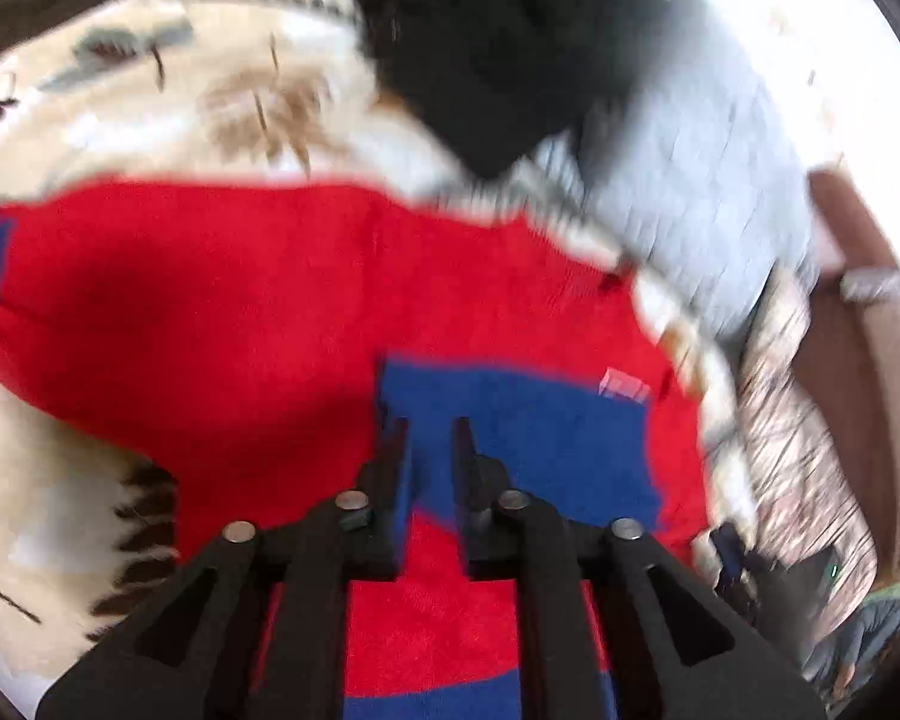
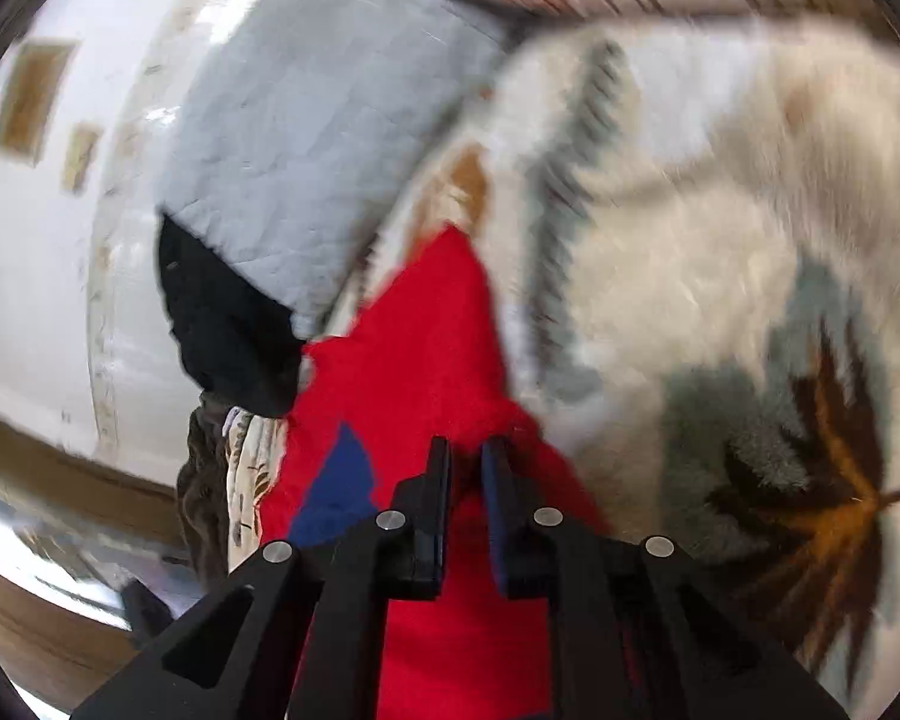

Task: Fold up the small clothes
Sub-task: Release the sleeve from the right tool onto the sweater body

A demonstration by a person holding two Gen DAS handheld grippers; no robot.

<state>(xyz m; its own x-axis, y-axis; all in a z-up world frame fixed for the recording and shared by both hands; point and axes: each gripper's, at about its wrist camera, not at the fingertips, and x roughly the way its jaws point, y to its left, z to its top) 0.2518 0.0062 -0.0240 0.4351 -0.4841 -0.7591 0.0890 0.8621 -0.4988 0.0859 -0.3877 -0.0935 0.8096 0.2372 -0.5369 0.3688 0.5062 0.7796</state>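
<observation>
The cream leaf-patterned blanket point(image 1: 150, 120) is spreading out ahead of and beside both tools, and the red garment point(image 1: 240, 300) is lying on it, reaching forward from under each one. Ahead and to the right of your left tool point(image 1: 432, 438), the garment's blue cuff point(image 1: 540, 438) is lying folded over the red; that tool's jaws are standing slightly apart with nothing pinched between them. Your right tool point(image 2: 465, 456) is nearly closing around a raised ridge of red cloth; whether it is gripping, I cannot tell. You seem to be mid-fold, so next you are needing a firm pinch before lifting across.
</observation>
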